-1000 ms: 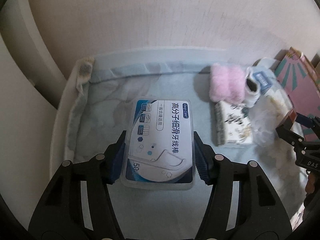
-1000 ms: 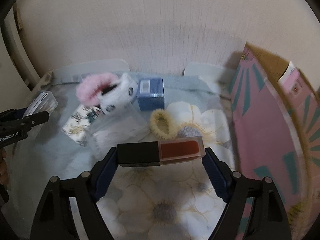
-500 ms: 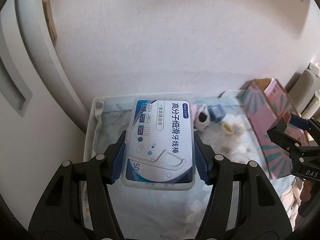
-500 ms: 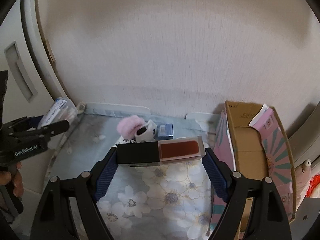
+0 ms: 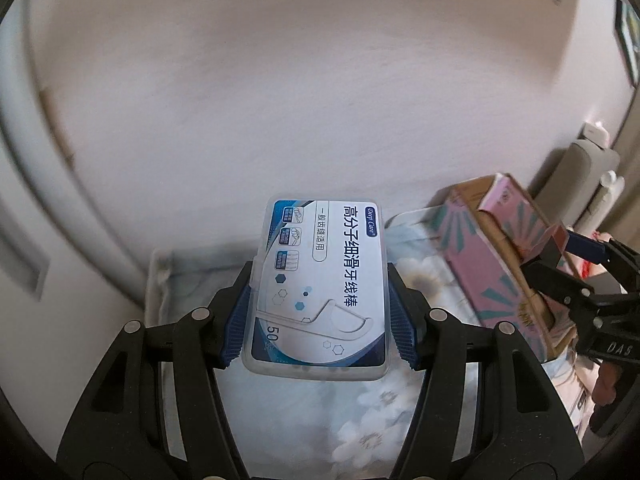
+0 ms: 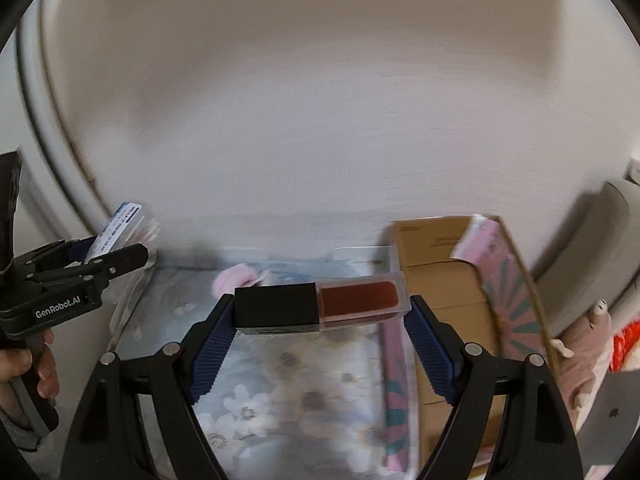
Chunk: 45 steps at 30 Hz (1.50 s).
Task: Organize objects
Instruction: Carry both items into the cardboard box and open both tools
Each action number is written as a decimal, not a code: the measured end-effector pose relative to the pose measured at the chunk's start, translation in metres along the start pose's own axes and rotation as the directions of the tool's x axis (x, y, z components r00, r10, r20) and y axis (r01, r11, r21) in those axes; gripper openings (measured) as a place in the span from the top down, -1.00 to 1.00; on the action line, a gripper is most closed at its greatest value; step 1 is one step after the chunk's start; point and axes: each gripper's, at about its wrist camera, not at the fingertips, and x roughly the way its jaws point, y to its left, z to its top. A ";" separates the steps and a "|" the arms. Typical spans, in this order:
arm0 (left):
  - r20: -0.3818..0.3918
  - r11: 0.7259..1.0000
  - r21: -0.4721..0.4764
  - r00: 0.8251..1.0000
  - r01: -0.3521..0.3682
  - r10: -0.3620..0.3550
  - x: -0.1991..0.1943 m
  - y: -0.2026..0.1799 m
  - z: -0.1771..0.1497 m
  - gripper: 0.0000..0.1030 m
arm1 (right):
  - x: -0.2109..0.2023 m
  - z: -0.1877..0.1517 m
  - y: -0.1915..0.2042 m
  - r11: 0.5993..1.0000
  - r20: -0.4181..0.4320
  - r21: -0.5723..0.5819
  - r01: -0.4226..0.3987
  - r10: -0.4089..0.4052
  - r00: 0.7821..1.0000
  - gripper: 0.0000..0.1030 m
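The left gripper (image 5: 320, 316) is clamped on a clear plastic floss pick box (image 5: 320, 292), its blue ribbed pads (image 5: 236, 330) pressing the two long sides; the box lies flat between them, printed label up, raised above the flowered cloth (image 5: 352, 424). The right gripper (image 6: 320, 340) is clamped on a lip gloss tube (image 6: 320, 307), held crosswise by its ends, black cap toward the left pad and red clear body toward the right one, also raised off the cloth.

Beyond the tube, low on the cloth, sits a pink fluffy thing (image 6: 234, 278), blurred. To the right of both grippers stands an open cardboard box (image 6: 444, 280) with pink and teal printed sides; its brown inside shows in the right wrist view. In the left wrist view the right gripper with its tube end hangs over that box's near edge. In the right wrist view the left gripper shows at the far left, held by a hand (image 6: 24, 372). A pale wall (image 5: 280, 80) closes the background.
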 end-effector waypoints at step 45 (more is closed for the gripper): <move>-0.425 0.787 0.502 0.895 0.359 -0.137 0.264 -0.336 0.027 -0.10 | 0.103 -0.063 -0.163 0.996 -0.401 -0.012 0.084 -0.082 0.912 -0.56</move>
